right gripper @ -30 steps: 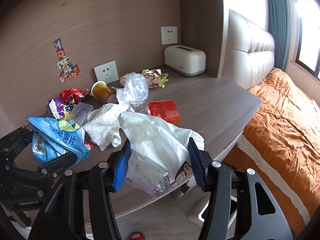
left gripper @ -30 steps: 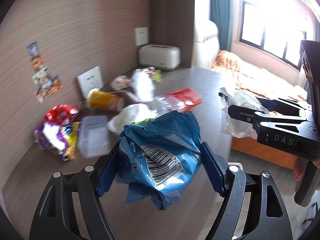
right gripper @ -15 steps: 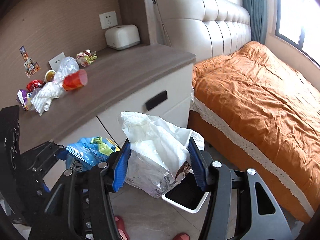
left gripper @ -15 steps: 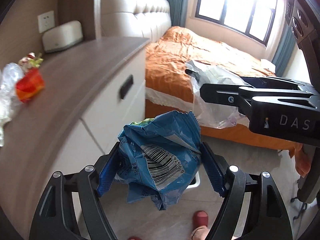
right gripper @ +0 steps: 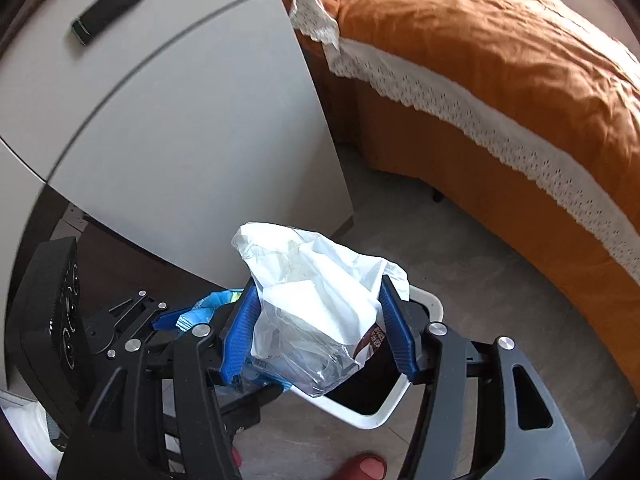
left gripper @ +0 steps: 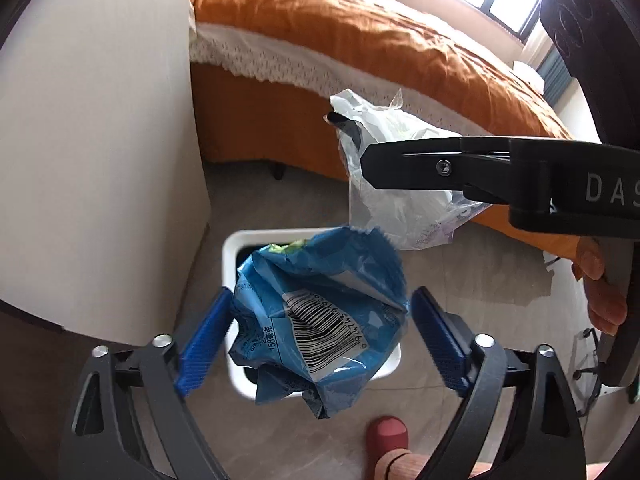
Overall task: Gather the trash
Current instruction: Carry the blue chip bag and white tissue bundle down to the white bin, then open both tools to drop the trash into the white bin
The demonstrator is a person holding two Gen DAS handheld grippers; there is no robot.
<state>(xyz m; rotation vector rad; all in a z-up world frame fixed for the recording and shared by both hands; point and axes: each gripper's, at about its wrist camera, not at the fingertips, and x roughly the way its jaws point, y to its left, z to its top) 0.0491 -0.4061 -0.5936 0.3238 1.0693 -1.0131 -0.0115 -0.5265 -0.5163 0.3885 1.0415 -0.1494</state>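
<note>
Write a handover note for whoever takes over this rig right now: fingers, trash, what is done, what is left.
Left gripper: fingers shut on the blue snack bag, above the white bin on the floor.
Right gripper: fingers shut on the white plastic bag, also over the bin.
Done: both pieces brought to the bin.
Left: open both to drop them in. Other trash is out of view.
</note>
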